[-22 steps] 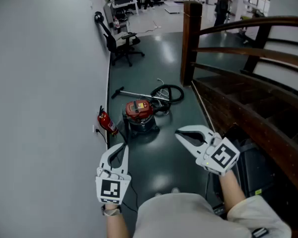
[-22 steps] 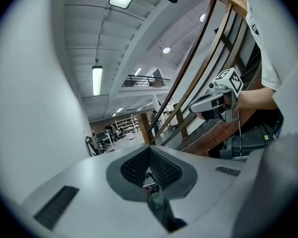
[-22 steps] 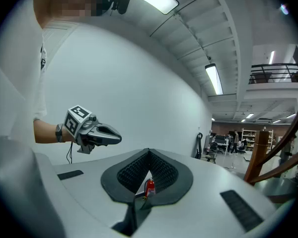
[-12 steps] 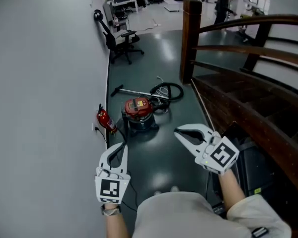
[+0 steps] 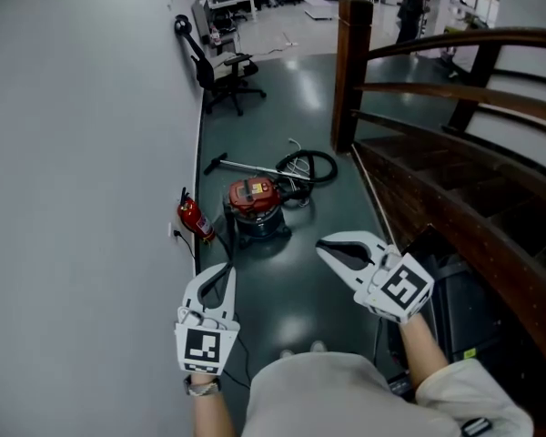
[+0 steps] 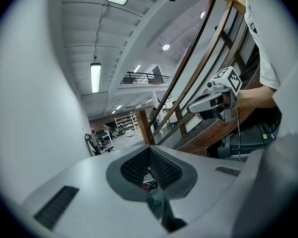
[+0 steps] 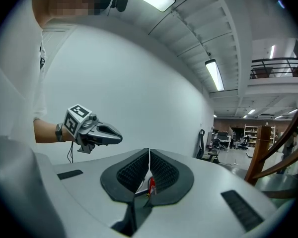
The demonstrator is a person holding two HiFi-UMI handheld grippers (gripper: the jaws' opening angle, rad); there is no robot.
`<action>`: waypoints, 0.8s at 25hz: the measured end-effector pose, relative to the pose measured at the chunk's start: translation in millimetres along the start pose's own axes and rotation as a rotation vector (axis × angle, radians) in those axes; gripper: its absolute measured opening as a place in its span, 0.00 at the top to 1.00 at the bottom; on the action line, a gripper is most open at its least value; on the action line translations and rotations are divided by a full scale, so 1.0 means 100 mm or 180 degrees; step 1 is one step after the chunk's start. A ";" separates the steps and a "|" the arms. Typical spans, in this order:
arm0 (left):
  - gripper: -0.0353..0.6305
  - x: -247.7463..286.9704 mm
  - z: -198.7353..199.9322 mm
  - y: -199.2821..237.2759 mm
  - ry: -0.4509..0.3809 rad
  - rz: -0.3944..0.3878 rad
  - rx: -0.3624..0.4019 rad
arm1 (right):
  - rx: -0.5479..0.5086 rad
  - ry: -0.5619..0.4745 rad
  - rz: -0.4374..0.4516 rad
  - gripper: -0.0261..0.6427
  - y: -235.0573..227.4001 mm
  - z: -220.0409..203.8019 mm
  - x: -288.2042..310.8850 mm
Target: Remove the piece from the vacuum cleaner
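Vacuum cleaner (image 5: 255, 209) sits on the glossy dark floor (image 5: 291, 107), well ahead of both claws and apart from them; nothing looks taken off it yet, so I judge the task at its very start, with the approach and the pull itself still to do. Left claw (image 5: 226, 269) and right claw (image 5: 322, 247) are both clenched on nothing, ribbed dark pads (image 7: 133, 172) pressed together. Machine: squat dark drum with a glossy red top; black hose (image 5: 308, 167) coiled beyond it; slim metal wand (image 5: 255, 170) lying straight; which piece is meant I cannot tell.
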State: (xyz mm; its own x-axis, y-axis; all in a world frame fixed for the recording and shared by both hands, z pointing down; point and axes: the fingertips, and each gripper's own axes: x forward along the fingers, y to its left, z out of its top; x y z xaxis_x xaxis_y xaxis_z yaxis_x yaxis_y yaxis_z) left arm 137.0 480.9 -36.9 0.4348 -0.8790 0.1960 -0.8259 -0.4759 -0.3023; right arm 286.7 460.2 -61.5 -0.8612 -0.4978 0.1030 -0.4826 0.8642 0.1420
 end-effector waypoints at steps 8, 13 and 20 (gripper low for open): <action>0.95 0.05 -0.15 -0.13 0.0132 0.0004 0.0074 | -0.0061 0.0145 0.0091 0.92 -0.01 -0.26 -0.04; 0.95 0.16 -0.16 -0.21 0.0143 0.0063 0.0055 | -0.0150 0.0095 0.0128 0.92 -0.10 -0.29 -0.08; 0.95 0.19 -0.16 -0.40 0.0191 0.0096 -0.0038 | -0.0222 0.0145 0.0255 0.92 -0.17 -0.38 -0.18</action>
State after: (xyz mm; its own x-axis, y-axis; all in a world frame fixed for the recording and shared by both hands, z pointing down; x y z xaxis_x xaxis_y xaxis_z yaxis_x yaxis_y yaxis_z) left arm 172.8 484.3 -6.6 0.3877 -0.8893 0.2426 -0.8426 -0.4486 -0.2979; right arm 316.2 451.3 -27.9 -0.8876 -0.4314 0.1612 -0.3988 0.8951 0.1994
